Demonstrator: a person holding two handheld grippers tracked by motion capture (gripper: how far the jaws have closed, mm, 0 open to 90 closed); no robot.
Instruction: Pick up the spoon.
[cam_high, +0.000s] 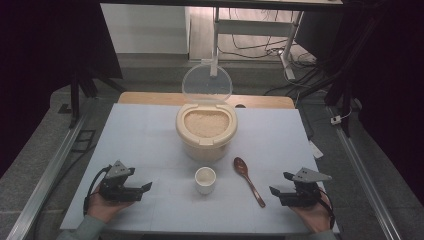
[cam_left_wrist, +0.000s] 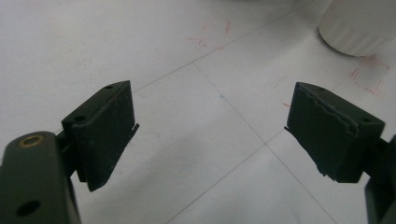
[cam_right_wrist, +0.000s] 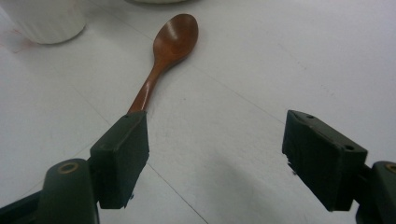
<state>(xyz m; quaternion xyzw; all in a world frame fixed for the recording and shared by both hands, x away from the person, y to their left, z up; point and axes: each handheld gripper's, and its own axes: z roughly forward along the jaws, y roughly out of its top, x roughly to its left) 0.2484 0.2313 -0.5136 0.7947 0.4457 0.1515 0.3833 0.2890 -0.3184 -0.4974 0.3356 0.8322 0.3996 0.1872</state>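
Right tool (cam_right_wrist: 215, 149) jaw hides spoon (cam_right_wrist: 163, 56) handle, seemingly untouched

A lab-like recording room: a pale table (cam_high: 150, 145) between floor rails (cam_high: 45, 175), dark curtains (cam_high: 40, 60) at nine and three o'clock, loose cables (cam_high: 260, 47) at twelve o'clock.

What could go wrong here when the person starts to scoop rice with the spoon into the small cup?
The wooden spoon lies flat on the table, so the open right gripper may slip off its thin handle. The white cup is small and stands close to the rice container, so grains may spill or the cup may tip. The open lid stands upright behind and could be knocked.
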